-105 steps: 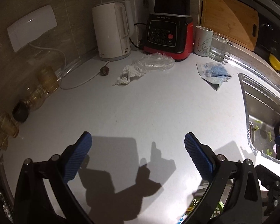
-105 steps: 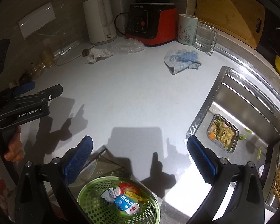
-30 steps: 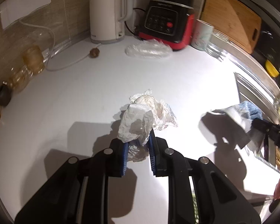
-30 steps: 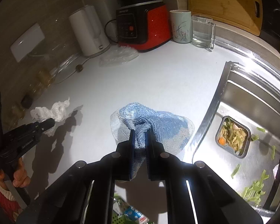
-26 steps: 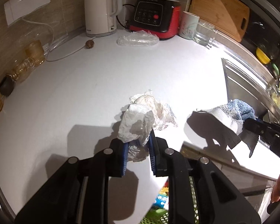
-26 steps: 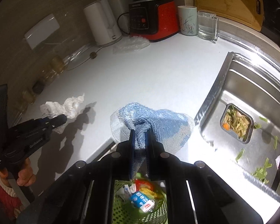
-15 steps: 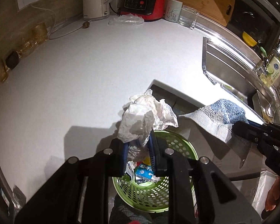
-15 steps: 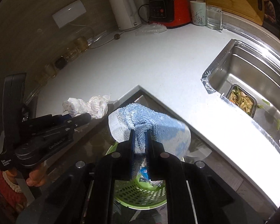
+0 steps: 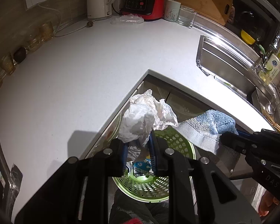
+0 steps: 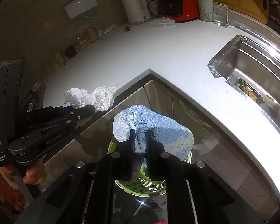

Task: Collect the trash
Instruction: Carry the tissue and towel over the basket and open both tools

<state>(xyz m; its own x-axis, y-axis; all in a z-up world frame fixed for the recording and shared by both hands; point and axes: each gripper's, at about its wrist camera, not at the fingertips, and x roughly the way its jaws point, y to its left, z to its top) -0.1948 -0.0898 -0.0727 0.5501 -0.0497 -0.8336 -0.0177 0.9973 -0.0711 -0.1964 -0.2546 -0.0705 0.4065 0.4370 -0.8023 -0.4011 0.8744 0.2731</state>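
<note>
Two grippers hung over a green perforated basket (image 9: 174, 141) that sat below the inner corner of the white countertop (image 9: 69, 71); the left gripper (image 9: 138, 150) had its blue pads pressed tight onto a crumpled white paper wad (image 9: 140, 119), which bulged above the fingers and lay over the basket's near rim; the right gripper (image 10: 139, 141) was likewise clamped, its fingers nearly together on a fold of a blue and white terry cloth (image 10: 158, 130), which draped forward over the same basket (image 10: 140, 184); in the left wrist view that cloth (image 9: 205, 127) hung just beside the paper wad, apart from it or barely touching, I could not tell which; inside the basket lay a small blue and white carton (image 9: 141, 166) among other scraps too hidden to name; far back on the countertop a clear plastic bag (image 9: 127, 19) lay in front of a red and black blender base (image 9: 142, 4), beside a white electric kettle (image 9: 99, 0); a stainless sink (image 10: 252, 71) to the right held a metal tray of food scraps (image 10: 249, 92).
</note>
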